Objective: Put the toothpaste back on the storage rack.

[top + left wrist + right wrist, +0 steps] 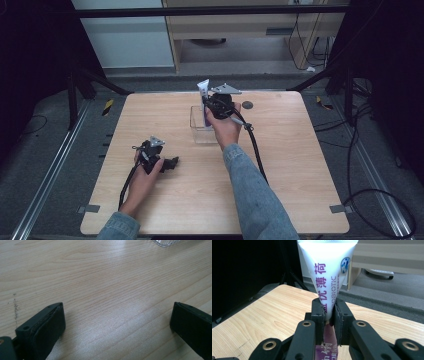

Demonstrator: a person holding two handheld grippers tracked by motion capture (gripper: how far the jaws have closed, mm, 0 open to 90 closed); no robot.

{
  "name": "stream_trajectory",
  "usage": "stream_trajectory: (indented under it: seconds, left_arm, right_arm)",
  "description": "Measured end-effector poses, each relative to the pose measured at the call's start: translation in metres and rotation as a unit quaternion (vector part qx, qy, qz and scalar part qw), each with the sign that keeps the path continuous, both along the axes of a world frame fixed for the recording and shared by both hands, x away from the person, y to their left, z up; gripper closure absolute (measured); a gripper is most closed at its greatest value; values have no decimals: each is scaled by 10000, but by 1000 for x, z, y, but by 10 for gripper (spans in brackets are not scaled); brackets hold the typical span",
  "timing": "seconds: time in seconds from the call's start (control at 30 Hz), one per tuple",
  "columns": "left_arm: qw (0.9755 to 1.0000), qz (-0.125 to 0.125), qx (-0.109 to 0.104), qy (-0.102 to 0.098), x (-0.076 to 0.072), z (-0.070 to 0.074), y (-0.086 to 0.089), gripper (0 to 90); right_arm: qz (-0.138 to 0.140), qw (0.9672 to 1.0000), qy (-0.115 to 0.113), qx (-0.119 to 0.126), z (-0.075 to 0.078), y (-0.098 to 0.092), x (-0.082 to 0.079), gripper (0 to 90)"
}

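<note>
Your right gripper [327, 315] is clamped on the white tube [328, 272], which stands upright with its flat crimped end uppermost, directly above the clear container [199, 131] mid-table, while your left gripper [117, 322] rests well apart, jaws spread over bare table [100, 277].

Light wooden table [165, 210] stands on grey carpet floor [45, 150]. Metal rails [50, 175] run along floor at both sides of table. Black frame bar [200, 11] crosses top, with black slanted legs [102, 82] at far corners. Dark curtains [30, 60] hang left and right. Behind table, white panel [130, 40] beside pale wooden cabinet [240, 25]. Black cables [370, 165] lie on floor at right. Yellow-black tape marks [108, 106] near far corners. Soft light, gloss on table surface.
</note>
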State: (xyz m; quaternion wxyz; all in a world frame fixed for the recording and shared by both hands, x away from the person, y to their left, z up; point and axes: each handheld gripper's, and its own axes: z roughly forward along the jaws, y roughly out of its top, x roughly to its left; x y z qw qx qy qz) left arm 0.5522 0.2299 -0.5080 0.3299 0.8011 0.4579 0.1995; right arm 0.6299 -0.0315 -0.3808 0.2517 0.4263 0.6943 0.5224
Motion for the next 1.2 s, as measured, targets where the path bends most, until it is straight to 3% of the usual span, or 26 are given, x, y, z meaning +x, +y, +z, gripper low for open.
stream_trajectory:
  seconds: [1.2]
  left_arm:
    - [10000,0,2,0,0,0,0,0]
  right_arm:
    - [79,9997,205,-135,-20,12,-1,796]
